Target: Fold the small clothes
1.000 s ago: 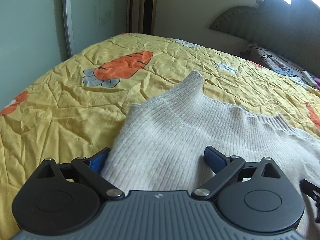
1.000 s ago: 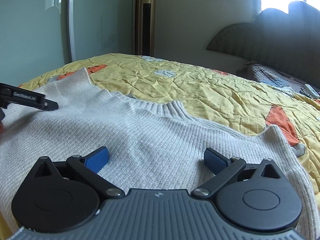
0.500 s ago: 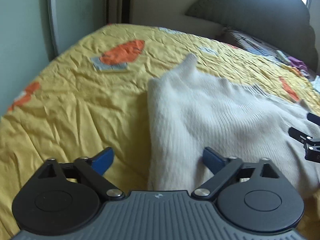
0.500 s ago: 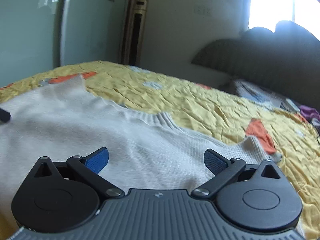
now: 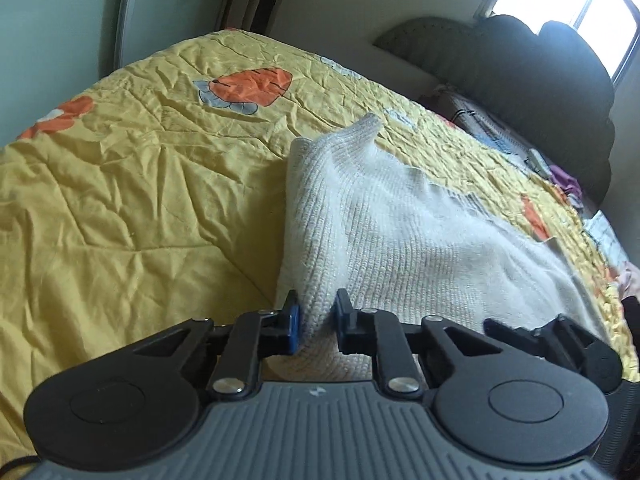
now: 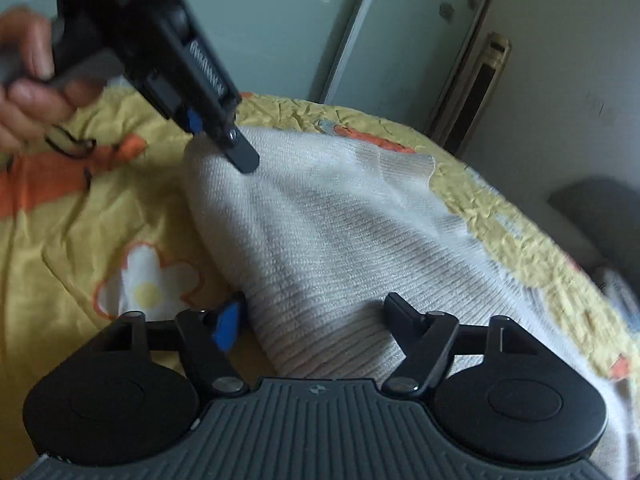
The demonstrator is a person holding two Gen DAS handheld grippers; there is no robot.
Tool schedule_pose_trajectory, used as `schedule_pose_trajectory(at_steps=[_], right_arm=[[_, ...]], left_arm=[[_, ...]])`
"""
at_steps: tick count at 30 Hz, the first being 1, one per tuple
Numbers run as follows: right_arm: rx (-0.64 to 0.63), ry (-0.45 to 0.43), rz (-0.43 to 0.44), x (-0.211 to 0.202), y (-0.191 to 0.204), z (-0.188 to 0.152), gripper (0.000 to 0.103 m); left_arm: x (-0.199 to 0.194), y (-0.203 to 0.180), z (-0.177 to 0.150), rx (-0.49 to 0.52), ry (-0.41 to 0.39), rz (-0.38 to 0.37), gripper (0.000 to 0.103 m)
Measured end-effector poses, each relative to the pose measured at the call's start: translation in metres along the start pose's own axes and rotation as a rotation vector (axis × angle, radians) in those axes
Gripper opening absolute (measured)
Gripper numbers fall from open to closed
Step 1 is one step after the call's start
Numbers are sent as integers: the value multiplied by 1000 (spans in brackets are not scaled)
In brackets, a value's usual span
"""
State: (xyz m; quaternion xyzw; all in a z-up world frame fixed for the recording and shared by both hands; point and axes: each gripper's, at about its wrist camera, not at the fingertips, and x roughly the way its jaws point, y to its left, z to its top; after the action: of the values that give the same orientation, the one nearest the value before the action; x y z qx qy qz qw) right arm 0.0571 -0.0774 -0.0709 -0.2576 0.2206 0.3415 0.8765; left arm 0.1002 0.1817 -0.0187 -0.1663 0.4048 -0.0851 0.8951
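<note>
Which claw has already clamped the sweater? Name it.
The left claw: its pads are pinched on a fold at the edge of the cream sweater. The right claw stands wide open, merely straddling the knit.

No readable text, labels, brands or numbers in either view.

You're getting daylight blowing out the window (image 5: pixel 600 12) at one o'clock; the bedspread (image 5: pixel 120 200) is curving under fisheye distortion, and motion blur is smearing your hand (image 6: pixel 28 80) at ten o'clock.
</note>
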Motion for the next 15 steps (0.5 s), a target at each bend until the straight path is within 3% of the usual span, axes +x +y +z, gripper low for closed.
schedule_pose_trajectory(at_steps=[1,3,5,8,9,10,12,13,15], right_arm=[[13,1,23,-3,-2,1,51],[18,14,58,-6,-4,1,42],[-23,26,45,-5,0,0,42],[-53,-10,-14,-16,10,8,60],[-71,-32,-26,-20,17,11,72],[-96,-43,-55,-20,23,14,81],[-166,-28,-134,-13,40,17,82],[-202,-14,-183,-7,48,17,82],[-257,21,-273,8,60,16,81]], left_arm=[[-2,-1,-4,14,-3,4,16],[0,-5,-9,54,-4,29,16],[-1,-8,-5,84,-5,20,17],[-7,-13,11,115,-26,1,25],[-5,-14,19,133,-23,-6,36],[-3,-14,27,140,-29,-5,59],[5,-12,44,144,-48,8,92],[10,-10,52,137,-67,21,92],[27,-5,70,134,-31,6,92]])
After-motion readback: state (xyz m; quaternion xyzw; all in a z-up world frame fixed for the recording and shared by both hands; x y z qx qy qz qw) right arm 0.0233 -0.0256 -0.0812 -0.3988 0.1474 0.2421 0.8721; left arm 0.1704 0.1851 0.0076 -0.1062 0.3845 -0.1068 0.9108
